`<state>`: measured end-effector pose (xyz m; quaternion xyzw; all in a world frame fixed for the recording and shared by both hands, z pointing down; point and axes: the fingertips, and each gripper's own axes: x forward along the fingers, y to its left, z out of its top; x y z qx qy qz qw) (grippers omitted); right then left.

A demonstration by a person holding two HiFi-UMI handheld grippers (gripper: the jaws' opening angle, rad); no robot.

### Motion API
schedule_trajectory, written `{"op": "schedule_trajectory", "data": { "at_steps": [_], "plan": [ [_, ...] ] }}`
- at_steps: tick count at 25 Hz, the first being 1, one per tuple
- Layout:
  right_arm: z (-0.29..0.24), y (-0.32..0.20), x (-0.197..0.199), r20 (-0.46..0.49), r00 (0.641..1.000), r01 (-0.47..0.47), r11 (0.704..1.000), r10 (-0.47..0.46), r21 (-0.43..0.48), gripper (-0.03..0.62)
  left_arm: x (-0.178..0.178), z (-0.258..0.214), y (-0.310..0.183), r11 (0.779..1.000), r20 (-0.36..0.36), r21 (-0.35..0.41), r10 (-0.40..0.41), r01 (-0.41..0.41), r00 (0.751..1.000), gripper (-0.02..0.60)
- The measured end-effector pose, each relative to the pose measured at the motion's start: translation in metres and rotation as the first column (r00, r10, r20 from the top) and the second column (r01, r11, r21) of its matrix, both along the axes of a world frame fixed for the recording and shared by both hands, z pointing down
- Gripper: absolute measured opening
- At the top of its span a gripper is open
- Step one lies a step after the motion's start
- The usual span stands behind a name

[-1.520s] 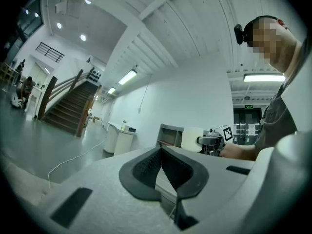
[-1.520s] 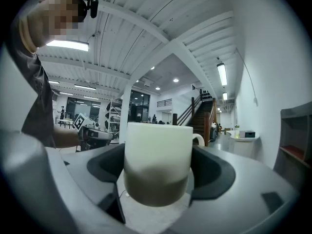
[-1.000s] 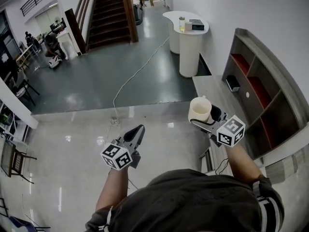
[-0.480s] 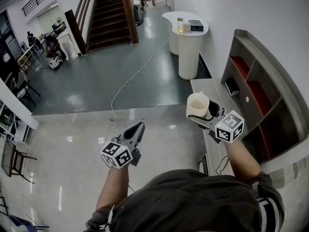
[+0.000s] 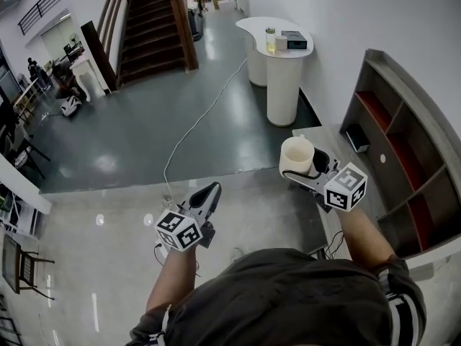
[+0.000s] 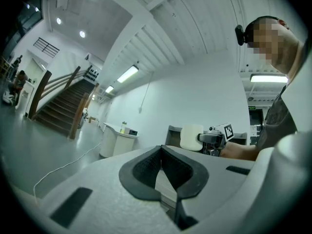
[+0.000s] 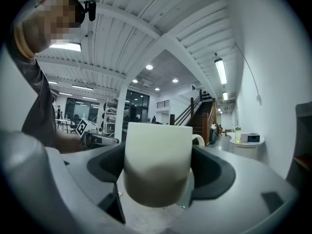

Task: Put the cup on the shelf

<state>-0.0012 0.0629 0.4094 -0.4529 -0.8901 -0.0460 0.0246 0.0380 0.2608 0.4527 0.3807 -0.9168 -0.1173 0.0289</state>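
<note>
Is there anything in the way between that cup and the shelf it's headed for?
Nothing visible blocks it. The cup, clamped in the right gripper, hangs in open air beside the shelf, whose compartments face it. Only a small dark box sits low on the grey top in front.

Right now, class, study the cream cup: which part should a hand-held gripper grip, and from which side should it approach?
Grip the cup across its plain round wall, near mid-height, coming from the side opposite the handle. The wall is straight and smooth, so the pads seat evenly, and the handle sits clear of them. The right hand-held gripper holds it this way.
</note>
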Motion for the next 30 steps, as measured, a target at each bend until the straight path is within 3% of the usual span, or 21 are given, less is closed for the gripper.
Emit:
{"op": "schedule_trajectory", "data": {
  "at_steps": [7,15,22,30],
  "plan": [
    [-0.021,0.056,-0.115,0.020,0.999,-0.045,0.998,0.046,-0.034,0.408,-0.131,-0.025,0.056,0.997,0.028,-0.035,0.071,-0.070,0.997,0.006],
    [-0.022,0.076,-0.204,0.014,0.998,-0.059,0.997,0.059,-0.049,0.408,-0.227,-0.031,0.077,0.994,0.023,-0.055,0.092,-0.091,0.995,0.006],
    [-0.005,0.038,-0.266,-0.013,1.000,-0.013,0.998,0.013,-0.061,0.408,-0.281,-0.018,0.043,0.997,-0.003,-0.067,0.046,-0.046,0.999,0.006],
    [-0.008,-0.036,-0.334,0.003,0.993,0.122,0.992,-0.122,-0.015,0.408,-0.326,-0.018,-0.043,0.996,-0.015,-0.047,-0.073,0.072,0.997,0.006]
  ]
}}
